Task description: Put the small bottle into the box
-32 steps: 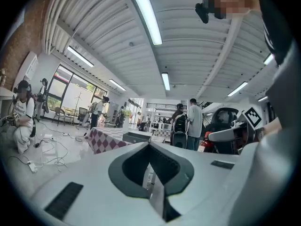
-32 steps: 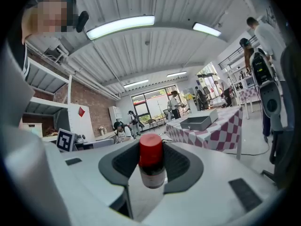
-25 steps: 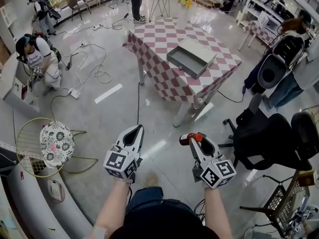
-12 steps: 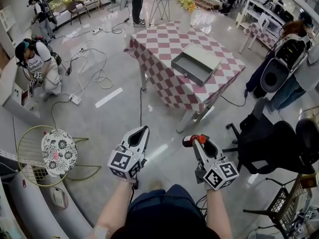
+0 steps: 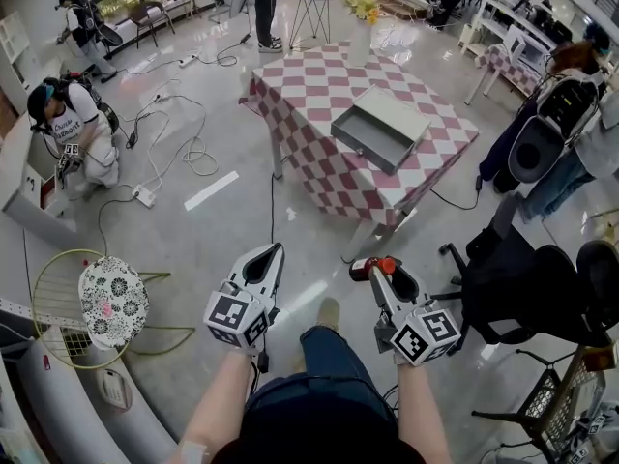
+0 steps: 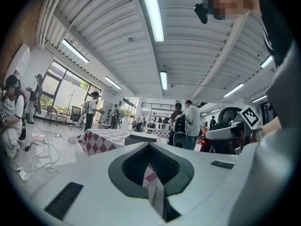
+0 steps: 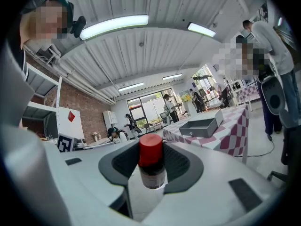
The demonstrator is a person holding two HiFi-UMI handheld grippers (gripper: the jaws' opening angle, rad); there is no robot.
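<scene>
A small dark bottle with a red cap (image 5: 369, 268) (image 7: 150, 163) sits between the jaws of my right gripper (image 5: 379, 270) (image 7: 151, 173), which is shut on it and held level over the floor. My left gripper (image 5: 270, 252) (image 6: 151, 177) is beside it, shut with nothing in it. The box (image 5: 380, 127) (image 7: 203, 126) (image 6: 141, 138) is a grey open tray. It lies on a red-and-white checked table (image 5: 314, 80) well ahead of both grippers.
A black office chair (image 5: 527, 278) stands close on the right. A round floral stool (image 5: 113, 301) is at the left. Cables (image 5: 184, 143) trail over the shiny floor. A person (image 5: 73, 124) crouches at the far left; another with a backpack (image 5: 551, 114) stands right of the table.
Both grippers and the view have moved forward toward the checked table. A leg and shoe now show between the arms. The bottle stays gripped.
</scene>
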